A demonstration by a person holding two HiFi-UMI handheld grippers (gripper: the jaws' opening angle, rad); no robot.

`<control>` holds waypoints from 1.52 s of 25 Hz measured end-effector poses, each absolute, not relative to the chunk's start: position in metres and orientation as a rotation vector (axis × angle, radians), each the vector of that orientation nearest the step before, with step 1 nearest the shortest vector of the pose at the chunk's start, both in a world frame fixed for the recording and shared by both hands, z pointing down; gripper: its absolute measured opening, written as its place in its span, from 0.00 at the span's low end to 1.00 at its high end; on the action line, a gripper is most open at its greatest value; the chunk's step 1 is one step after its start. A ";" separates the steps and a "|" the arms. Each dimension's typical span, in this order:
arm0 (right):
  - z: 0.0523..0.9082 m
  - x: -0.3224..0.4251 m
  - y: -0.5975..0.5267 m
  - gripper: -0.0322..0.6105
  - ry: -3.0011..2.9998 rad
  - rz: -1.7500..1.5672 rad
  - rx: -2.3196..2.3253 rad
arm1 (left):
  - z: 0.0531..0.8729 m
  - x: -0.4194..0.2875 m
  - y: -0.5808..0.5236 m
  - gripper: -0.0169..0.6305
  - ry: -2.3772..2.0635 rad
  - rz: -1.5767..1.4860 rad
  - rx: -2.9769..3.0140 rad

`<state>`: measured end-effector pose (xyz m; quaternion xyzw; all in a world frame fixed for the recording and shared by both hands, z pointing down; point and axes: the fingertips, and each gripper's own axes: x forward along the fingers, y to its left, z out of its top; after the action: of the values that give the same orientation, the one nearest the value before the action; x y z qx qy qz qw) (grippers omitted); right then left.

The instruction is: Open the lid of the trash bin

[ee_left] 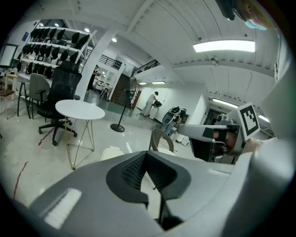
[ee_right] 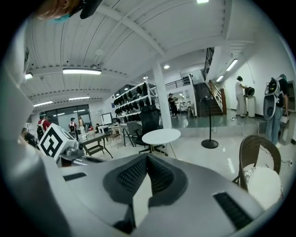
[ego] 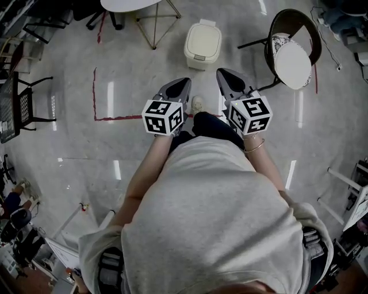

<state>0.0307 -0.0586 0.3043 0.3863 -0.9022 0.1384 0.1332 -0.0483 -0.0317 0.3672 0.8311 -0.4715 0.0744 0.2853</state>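
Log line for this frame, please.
stage: before contact | trash bin: closed, on floor ahead | left gripper: shut, empty | right gripper: shut, empty | both held short of bin

One trash bin (ego: 202,45) is standing on the floor (ego: 86,149), and one lid (ego: 203,40) is lying shut on it. Two grippers are showing, one left gripper (ego: 182,83) and one right gripper (ego: 222,73). One marker cube (ego: 163,116) is riding on the left and another on the right. One round white table (ego: 129,4) is standing at the floor's far edge. One wicker chair (ego: 294,23) is sitting toward the far right corner, holding one cushion (ego: 292,63). One folding chair (ego: 31,103) is standing at the left edge. One office chair (ee_left: 58,99) and one pole stand (ee_left: 119,121) are showing in the left gripper view. Two red tape lines (ego: 94,95) are meeting in one corner.
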 end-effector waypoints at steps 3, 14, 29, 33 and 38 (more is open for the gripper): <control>0.304 0.035 -0.107 0.06 -2.625 0.405 1.096 | 0.370 -0.049 -0.076 0.04 -1.290 0.200 2.198; 0.326 0.040 -0.195 0.06 -2.590 0.455 1.003 | 0.392 -0.053 -0.159 0.04 -1.336 0.204 2.099; 0.350 0.028 -0.210 0.06 -2.514 0.517 1.032 | 0.393 -0.055 -0.185 0.04 -1.234 0.228 2.146; 0.363 0.017 -0.206 0.06 -2.478 0.551 1.010 | 0.400 -0.062 -0.186 0.04 -1.201 0.254 2.140; 0.381 0.004 -0.205 0.06 -2.448 0.578 0.959 | 0.416 -0.071 -0.188 0.04 -1.180 0.254 2.108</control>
<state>0.0042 -0.2048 0.3810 0.3474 -0.8865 0.2091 0.2228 -0.0709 -0.1878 0.4165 0.8133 -0.4554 0.0978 0.3488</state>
